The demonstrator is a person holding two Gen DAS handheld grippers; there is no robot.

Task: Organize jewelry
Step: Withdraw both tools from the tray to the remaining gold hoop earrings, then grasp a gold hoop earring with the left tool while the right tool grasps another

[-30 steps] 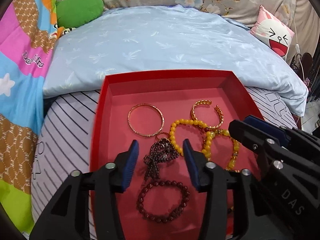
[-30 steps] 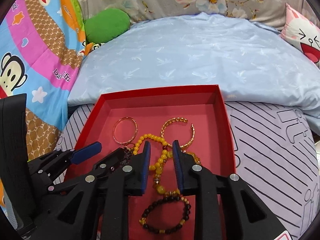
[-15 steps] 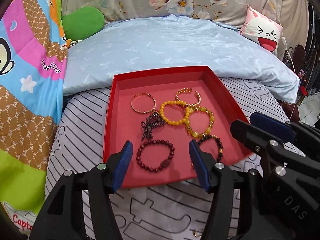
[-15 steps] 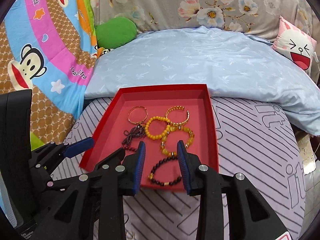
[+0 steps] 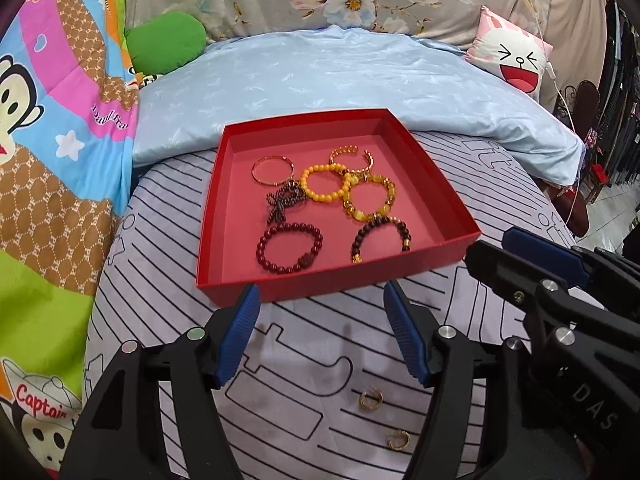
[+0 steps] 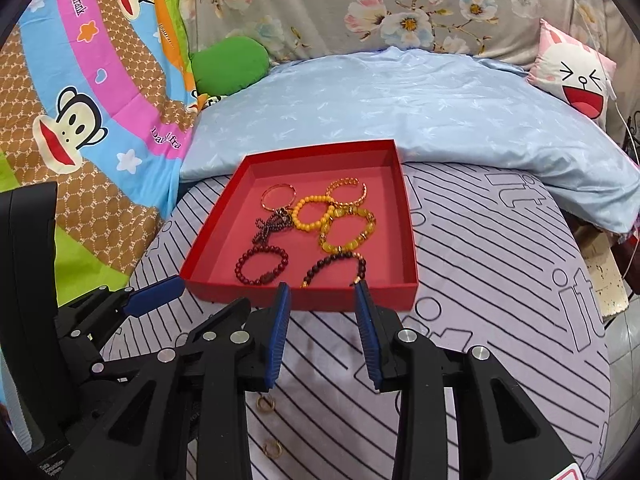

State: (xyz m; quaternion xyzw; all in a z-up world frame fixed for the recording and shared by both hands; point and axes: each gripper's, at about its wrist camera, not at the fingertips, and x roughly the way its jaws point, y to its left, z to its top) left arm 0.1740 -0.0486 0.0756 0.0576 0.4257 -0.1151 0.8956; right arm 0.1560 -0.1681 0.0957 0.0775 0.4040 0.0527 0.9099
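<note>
A red tray (image 5: 328,282) (image 6: 312,302) lies on the striped bedsheet and holds several bracelets: a dark red bead one (image 5: 289,247) (image 6: 262,266), a dark brown one (image 5: 381,236), two yellow bead ones (image 5: 325,183) and two gold bangles (image 5: 273,170). Two small gold rings (image 5: 371,399) (image 5: 398,439) lie on the sheet in front of the tray, also in the right wrist view (image 6: 265,403) (image 6: 272,449). My left gripper (image 5: 322,330) is open and empty, just short of the tray's near wall. My right gripper (image 6: 322,318) is open and empty, beside it to the right.
A light blue quilt (image 5: 340,72) lies behind the tray. A cartoon blanket (image 5: 52,120) is on the left, a green cushion (image 5: 166,42) and a pink cat pillow (image 5: 516,58) at the back. The bed edge drops off at the right (image 6: 616,320).
Both grippers have pulled back from over the tray to the sheet in front of it and opened wider. The gold rings on the sheet have come into view.
</note>
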